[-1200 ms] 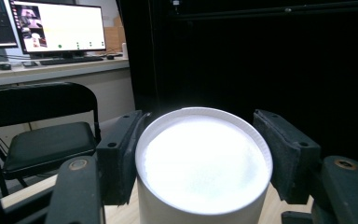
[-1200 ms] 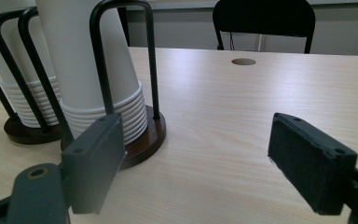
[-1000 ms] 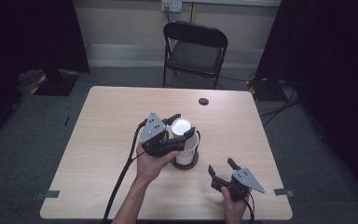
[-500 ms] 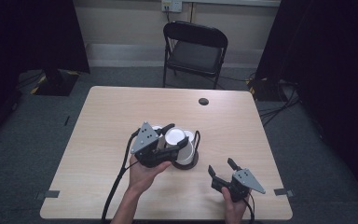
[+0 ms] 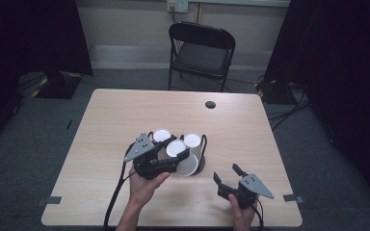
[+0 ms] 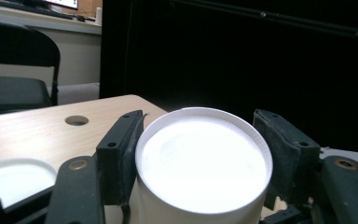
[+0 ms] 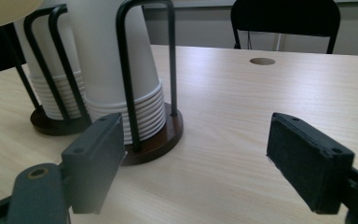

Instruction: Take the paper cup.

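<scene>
Left gripper (image 6: 200, 154) jaws clenched on a white paper cup (image 6: 200, 163), one pad on each side of its wall, held above the bench (image 5: 125, 115) beside two cup stacks (image 5: 192, 149) in wire holders (image 7: 144, 70). Right gripper (image 5: 229, 179) jaws released, holding nothing, low over the bench near its front edge.

Black two-jaw tongs (image 5: 170, 155), grey triangular top plates, trailing black cables
</scene>
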Available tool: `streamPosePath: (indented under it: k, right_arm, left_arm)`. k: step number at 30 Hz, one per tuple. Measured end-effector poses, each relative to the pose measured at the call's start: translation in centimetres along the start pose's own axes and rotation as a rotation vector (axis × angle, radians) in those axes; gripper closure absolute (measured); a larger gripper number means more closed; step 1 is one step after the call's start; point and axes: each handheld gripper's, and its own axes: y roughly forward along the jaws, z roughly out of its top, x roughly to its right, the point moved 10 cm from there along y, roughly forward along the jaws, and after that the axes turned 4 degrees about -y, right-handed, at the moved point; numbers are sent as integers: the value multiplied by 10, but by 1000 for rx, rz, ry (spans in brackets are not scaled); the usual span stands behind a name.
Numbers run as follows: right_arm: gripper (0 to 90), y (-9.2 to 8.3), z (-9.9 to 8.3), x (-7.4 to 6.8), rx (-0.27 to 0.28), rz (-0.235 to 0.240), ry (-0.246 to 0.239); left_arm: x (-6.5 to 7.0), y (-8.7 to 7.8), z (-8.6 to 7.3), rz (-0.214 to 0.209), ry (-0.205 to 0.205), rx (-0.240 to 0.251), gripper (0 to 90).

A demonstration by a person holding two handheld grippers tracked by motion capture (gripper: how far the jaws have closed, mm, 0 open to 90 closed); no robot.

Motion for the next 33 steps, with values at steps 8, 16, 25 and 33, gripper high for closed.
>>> streamPosePath:
  k: [8, 16, 25, 33]
  right_arm:
    - [210, 2, -1, -18, -35, 73, -51]
    - [339, 3, 5, -57, 15, 198, -106]
    - [460, -1, 15, -93, 120, 311, -172]
    - [434, -1, 21, -101, 135, 353, -160]
  left_arm:
    - [-6, 3, -18, -22, -65, -37, 356]
    - [-12, 4, -35, -23, -138, -51, 356]
    - [-6, -14, -40, -47, -217, -36, 356]
    - [-6, -15, -51, -93, -302, -31, 357]
